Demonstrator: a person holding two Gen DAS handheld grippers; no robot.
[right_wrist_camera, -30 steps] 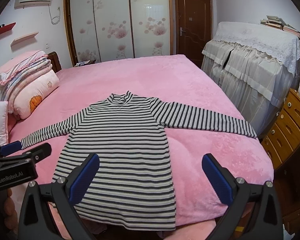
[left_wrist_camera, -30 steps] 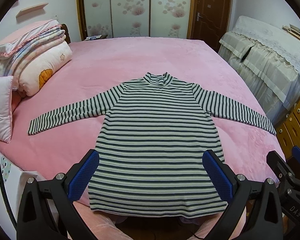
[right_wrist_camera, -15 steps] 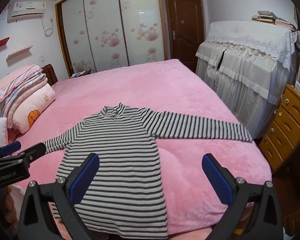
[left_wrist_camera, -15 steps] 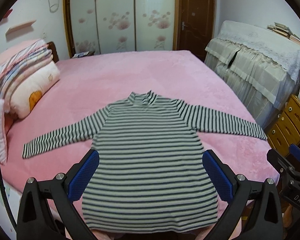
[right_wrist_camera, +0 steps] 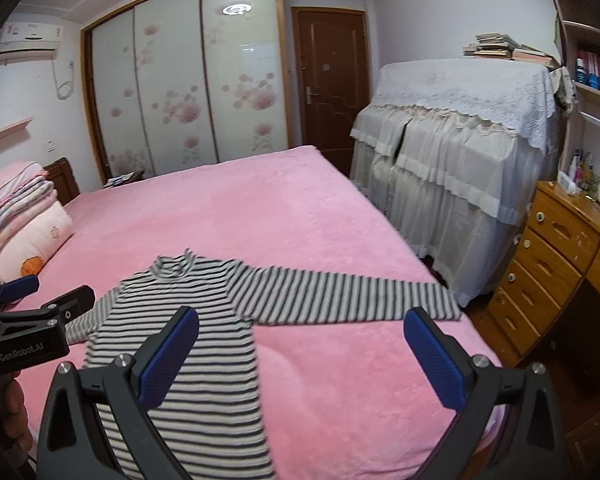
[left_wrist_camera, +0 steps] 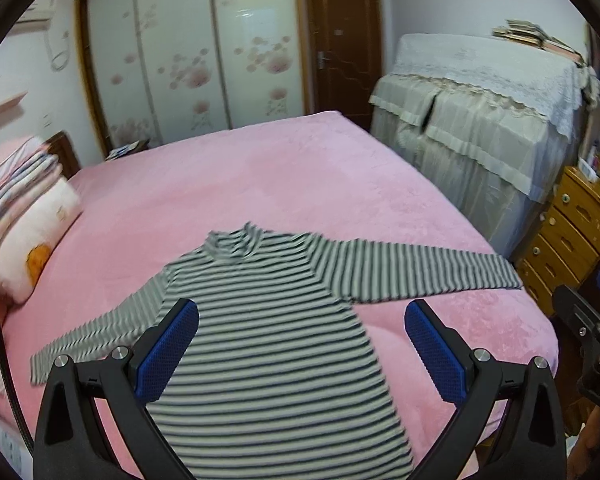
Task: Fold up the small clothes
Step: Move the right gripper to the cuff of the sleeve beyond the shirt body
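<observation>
Lying flat on the pink bed (left_wrist_camera: 300,184), the striped top (left_wrist_camera: 268,344) has both sleeves spread, collar at the far end. Left gripper (left_wrist_camera: 300,356) and right gripper (right_wrist_camera: 300,356) hover above the near hem, jaws wide, holding nothing. Wooden drawers (right_wrist_camera: 548,264) at right are closed.

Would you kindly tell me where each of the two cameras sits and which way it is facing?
Left wrist: on the left gripper, facing across the pink bed over the striped shirt; both blue fingers show, the right gripper at right.
Right wrist: on the right gripper, further right, facing likewise; its fingers show, the left gripper at left.
Shared: shirt, bed, wardrobe, door.
</observation>
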